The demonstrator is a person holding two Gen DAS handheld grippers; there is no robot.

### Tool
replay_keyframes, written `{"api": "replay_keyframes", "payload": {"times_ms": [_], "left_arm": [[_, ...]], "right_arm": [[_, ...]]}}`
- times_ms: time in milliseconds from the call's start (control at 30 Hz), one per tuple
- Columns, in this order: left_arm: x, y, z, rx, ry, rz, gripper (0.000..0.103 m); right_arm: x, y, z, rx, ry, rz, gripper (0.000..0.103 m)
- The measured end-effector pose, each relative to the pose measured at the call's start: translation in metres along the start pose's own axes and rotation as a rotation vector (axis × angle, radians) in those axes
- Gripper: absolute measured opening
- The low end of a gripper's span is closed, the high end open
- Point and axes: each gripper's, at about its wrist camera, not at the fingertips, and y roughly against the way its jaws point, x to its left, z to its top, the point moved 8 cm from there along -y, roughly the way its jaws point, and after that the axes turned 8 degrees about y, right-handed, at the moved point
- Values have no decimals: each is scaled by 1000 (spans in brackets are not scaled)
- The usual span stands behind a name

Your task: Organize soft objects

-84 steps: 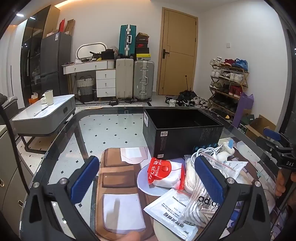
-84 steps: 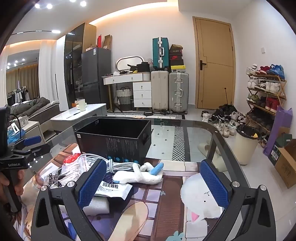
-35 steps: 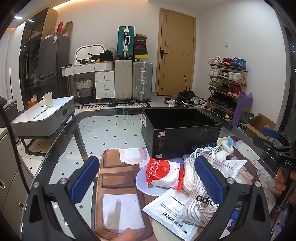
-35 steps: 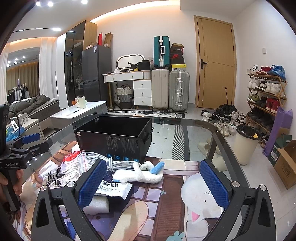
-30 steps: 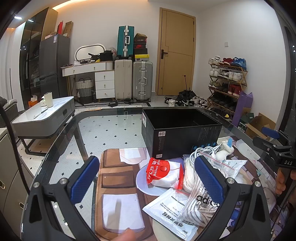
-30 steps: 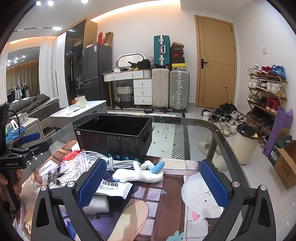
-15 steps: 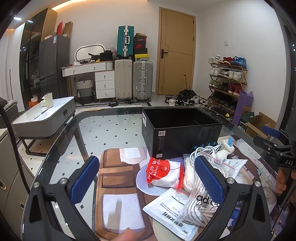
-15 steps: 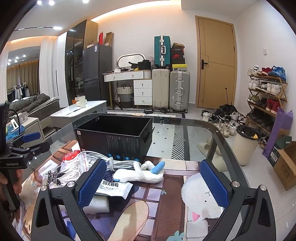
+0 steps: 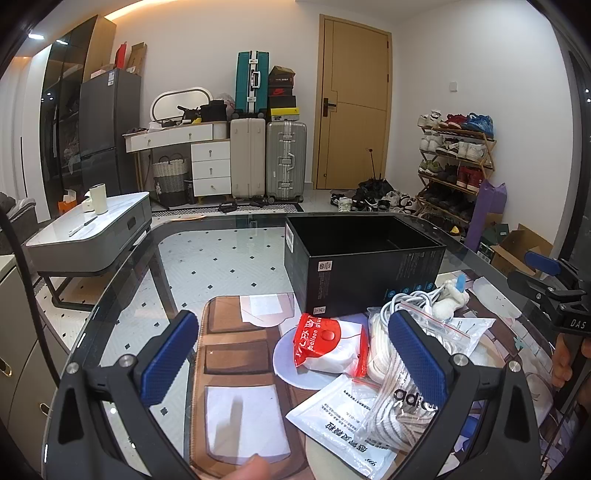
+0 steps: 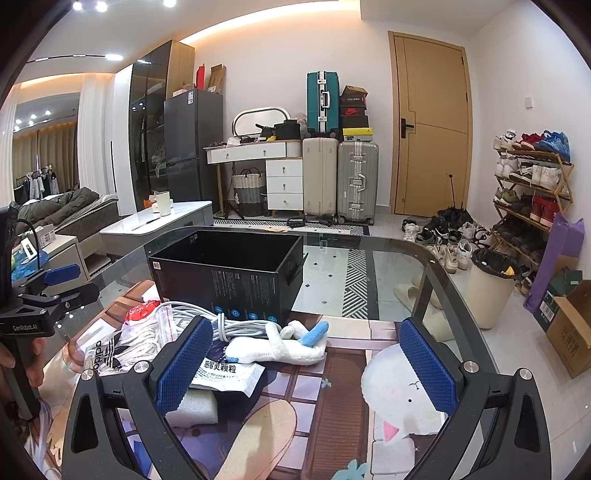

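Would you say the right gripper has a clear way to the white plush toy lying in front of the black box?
Probably yes. The right gripper is open, and the plush toy lies uncovered between its fingers' line of sight, before the black box. Only the white cable crowds its far side.

Both views bright and evenly lit, sharp across the centre, no motion blur. Light is indoor: a warm ceiling cove strip (image 10: 258,26) plus recessed spots (image 10: 99,5) top left in the right wrist view. Strong fisheye: door frames bow, corners vignette to black. Glass worktop (image 9: 221,254) throws soft reflections and mild glare. Shadows weak and diffuse. Tongs (image 10: 303,363) close to the lens, slightly soft.
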Motion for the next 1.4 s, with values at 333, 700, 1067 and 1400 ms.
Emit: {"api": "replay_keyframes", "payload": {"times_ms": [333,700,1067,1400], "left_arm": [[1,0,1,-1,-1,1,103],[-9,-6,-5,60,-29,-46,103],[-16,-4,-16,162,-10,-86,103],[-23,5,-29,210,-27,-119,103]], "right_arm": [[1,1,-4,0,3,0,103],[1,4,-4,-3,28,25,103],[22,-11,1,123,-2,130,103],[58,-13,5,207,19,237,103]]}}
